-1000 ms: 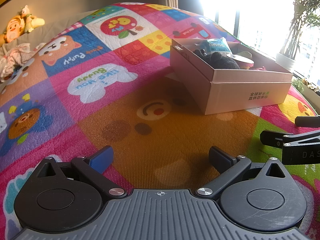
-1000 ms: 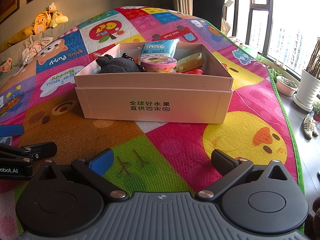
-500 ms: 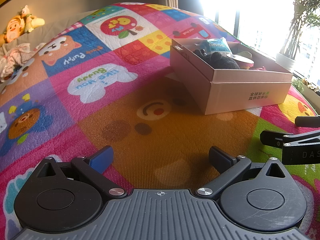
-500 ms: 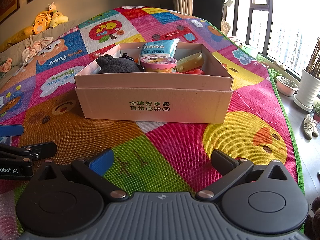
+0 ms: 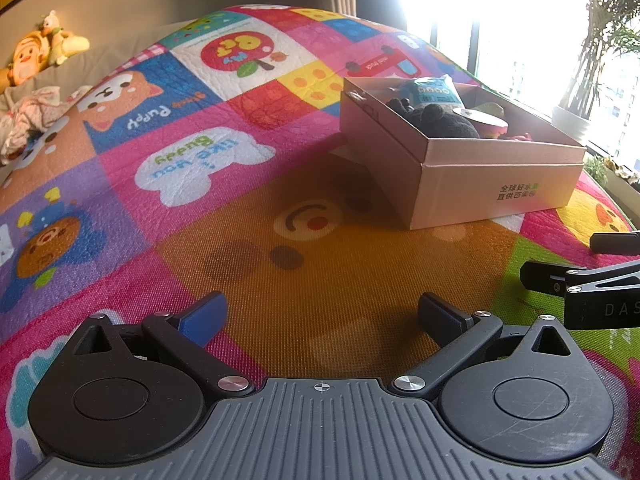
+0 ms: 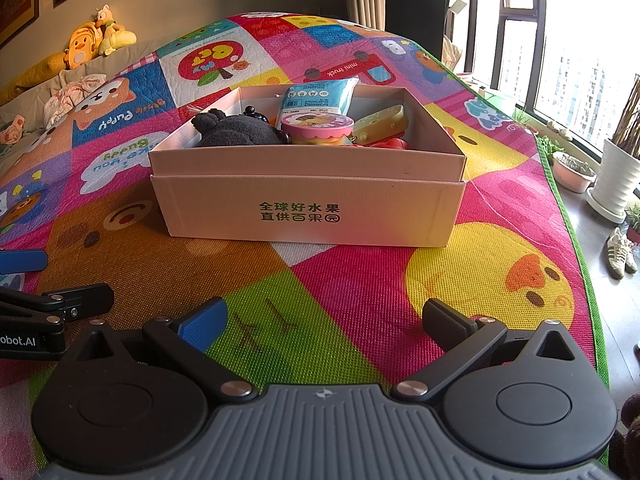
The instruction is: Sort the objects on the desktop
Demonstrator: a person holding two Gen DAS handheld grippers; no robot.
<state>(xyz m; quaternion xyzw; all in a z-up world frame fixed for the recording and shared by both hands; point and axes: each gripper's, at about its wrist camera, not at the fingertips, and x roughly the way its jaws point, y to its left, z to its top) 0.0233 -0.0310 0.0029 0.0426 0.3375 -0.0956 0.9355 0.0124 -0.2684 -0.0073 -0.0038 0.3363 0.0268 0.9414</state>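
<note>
A cardboard box (image 6: 308, 216) stands on the colourful play mat (image 6: 360, 280); it also shows in the left wrist view (image 5: 492, 196). It holds a black plush toy (image 6: 236, 130), a blue packet (image 6: 316, 98), a pink round tin (image 6: 316, 126), a yellow cheese-shaped block (image 6: 380, 122) and something red. My right gripper (image 6: 322, 318) is open and empty, low over the mat in front of the box. My left gripper (image 5: 320, 314) is open and empty over the brown bear patch, left of the box. Each gripper shows at the edge of the other's view.
Plush toys (image 6: 92, 38) and crumpled clothes (image 6: 68, 96) lie on a couch at the far left. Potted plants (image 6: 616, 176) and shoes (image 6: 620, 252) sit on the floor beyond the mat's right edge, by the window.
</note>
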